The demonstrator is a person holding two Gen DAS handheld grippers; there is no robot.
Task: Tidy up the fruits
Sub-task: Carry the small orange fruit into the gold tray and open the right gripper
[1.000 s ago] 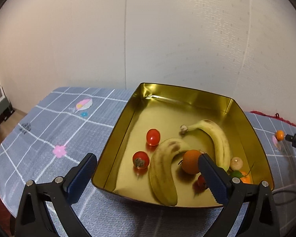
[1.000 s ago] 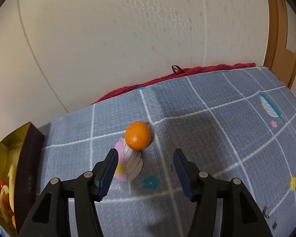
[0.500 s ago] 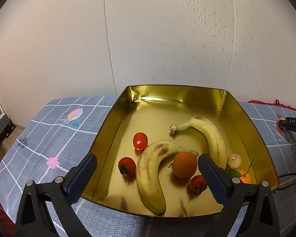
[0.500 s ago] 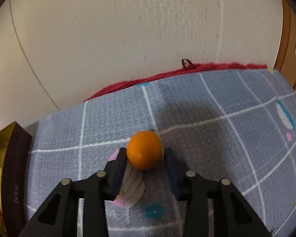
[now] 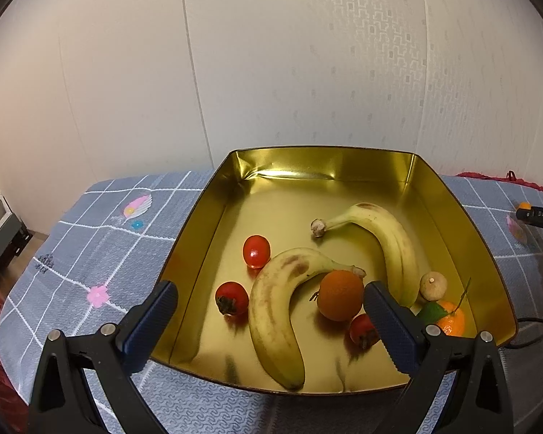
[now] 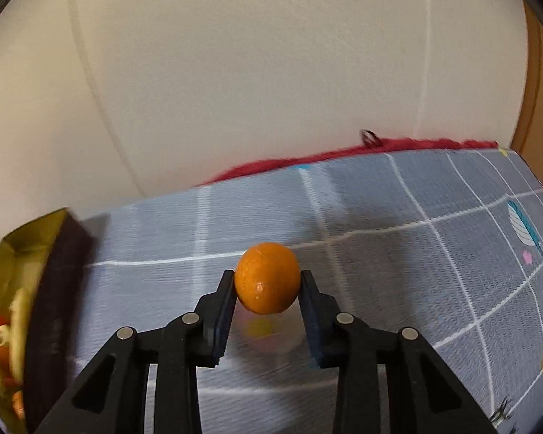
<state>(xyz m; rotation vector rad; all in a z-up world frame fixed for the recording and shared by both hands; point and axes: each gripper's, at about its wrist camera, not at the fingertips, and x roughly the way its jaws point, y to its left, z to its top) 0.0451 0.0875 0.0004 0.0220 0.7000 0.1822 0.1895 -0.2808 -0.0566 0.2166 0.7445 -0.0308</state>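
A pale patterned wall [image 5: 271,54] fills the background. A wooden door frame [image 6: 532,115] stands at the right. A red blanket [image 6: 344,153] lies along the wall behind the gridded blue cloth [image 6: 398,217].

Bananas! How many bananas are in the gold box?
2. One banana lies near the front of the gold box, curving toward the middle; the other banana lies behind it, toward the right. None looks hidden.

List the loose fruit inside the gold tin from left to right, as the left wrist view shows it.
Persimmon-like red fruit → cherry tomato → near banana → orange → far banana → small pale round fruit → leafy tangerine.
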